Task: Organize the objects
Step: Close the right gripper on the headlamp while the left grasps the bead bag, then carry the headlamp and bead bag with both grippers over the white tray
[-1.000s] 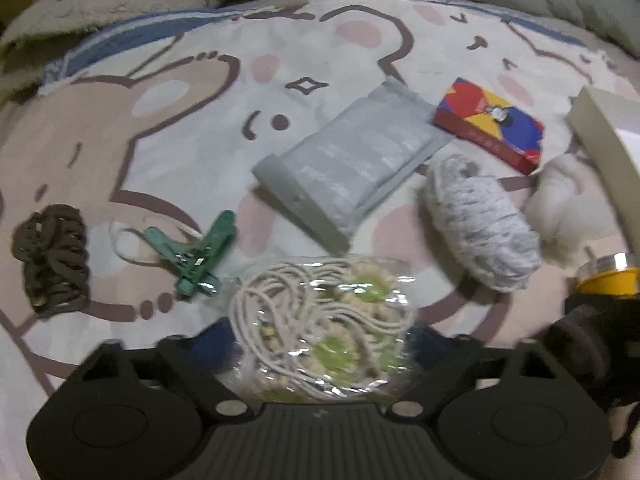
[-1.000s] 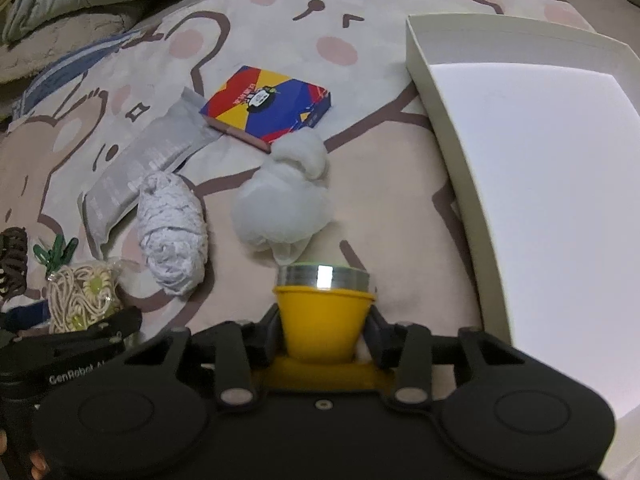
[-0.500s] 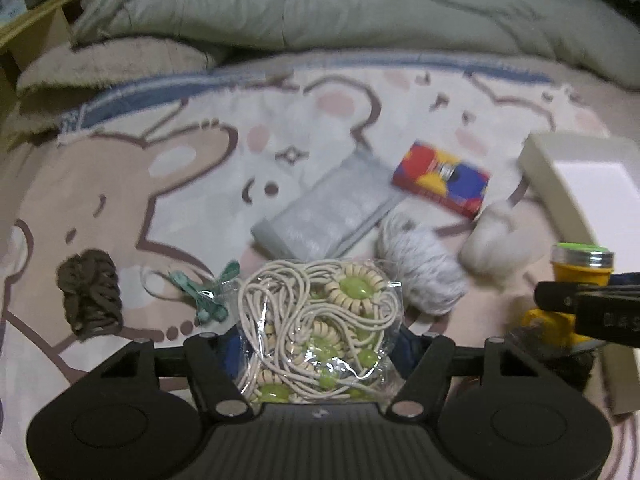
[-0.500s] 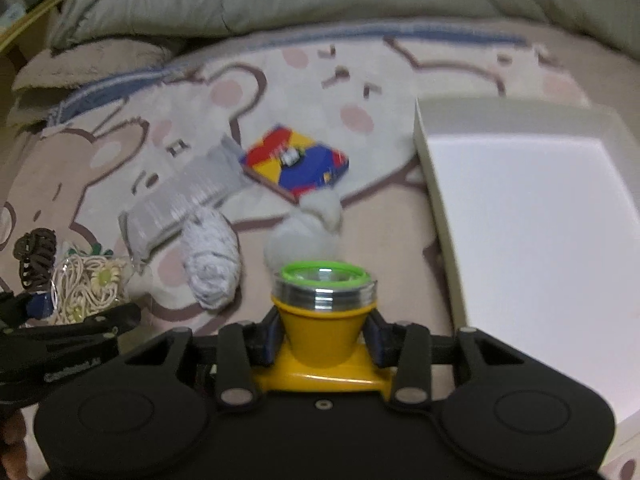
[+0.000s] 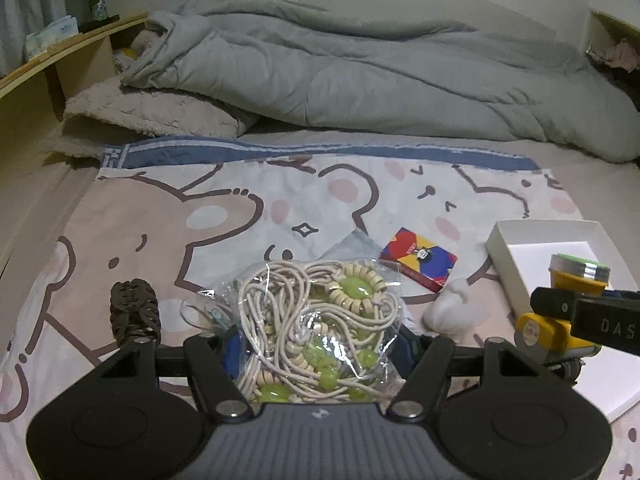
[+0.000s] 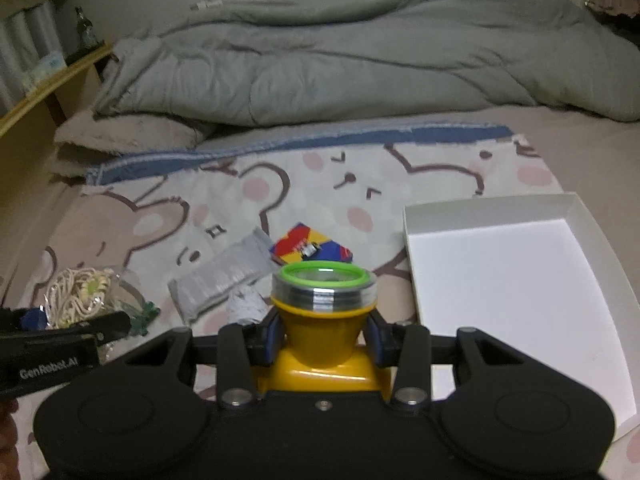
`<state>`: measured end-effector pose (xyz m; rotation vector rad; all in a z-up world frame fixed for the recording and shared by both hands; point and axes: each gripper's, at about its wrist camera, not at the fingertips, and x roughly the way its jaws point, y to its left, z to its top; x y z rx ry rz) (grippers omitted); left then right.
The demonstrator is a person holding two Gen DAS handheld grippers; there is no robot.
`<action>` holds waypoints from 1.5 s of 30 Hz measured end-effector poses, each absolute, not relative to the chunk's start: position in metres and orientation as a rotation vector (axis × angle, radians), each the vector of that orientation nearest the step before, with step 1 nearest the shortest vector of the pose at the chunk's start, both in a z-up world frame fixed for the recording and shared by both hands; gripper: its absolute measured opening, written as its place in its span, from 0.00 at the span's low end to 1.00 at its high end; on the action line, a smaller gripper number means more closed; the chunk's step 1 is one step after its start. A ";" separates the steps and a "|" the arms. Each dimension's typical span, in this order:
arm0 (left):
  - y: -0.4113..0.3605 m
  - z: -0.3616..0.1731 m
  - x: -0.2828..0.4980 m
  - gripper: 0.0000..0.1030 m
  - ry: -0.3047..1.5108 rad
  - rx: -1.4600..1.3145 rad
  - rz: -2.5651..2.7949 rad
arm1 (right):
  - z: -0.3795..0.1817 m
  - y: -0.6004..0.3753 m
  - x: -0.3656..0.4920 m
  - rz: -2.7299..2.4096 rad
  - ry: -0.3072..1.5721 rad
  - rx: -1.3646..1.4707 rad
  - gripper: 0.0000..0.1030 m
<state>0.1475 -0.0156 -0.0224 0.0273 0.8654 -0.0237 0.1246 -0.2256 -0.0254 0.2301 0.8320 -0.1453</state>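
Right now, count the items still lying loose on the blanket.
6, perhaps more hidden: hair claw, green clip, grey pouch, speckled bundle, card box, white cotton ball.

A crinkly, glossy clear plastic bag of cream cord and green beads (image 5: 320, 320) is catching light at lower centre; the yellow plastic flashlight with a ribbed shiny metal ring (image 6: 324, 312) is gleaming; the white paperboard box (image 6: 516, 288) is looking matt, right.
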 end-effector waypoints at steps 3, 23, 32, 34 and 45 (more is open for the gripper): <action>-0.017 -0.014 0.137 0.66 0.850 0.015 -0.040 | -0.014 -0.222 0.116 -0.132 0.810 0.228 0.41; -0.050 0.019 0.104 0.66 0.747 0.008 -0.119 | 0.027 -0.232 0.069 -0.101 0.693 0.164 0.41; -0.106 0.025 0.109 0.66 0.693 0.027 -0.214 | 0.035 -0.299 0.054 -0.213 0.641 0.196 0.41; -0.120 0.025 0.111 0.66 0.686 0.017 -0.241 | 0.034 -0.317 0.050 -0.246 0.627 0.201 0.41; -0.201 -0.016 0.121 0.66 0.726 -0.070 -0.412 | 0.002 -0.394 0.040 -0.378 0.670 0.139 0.41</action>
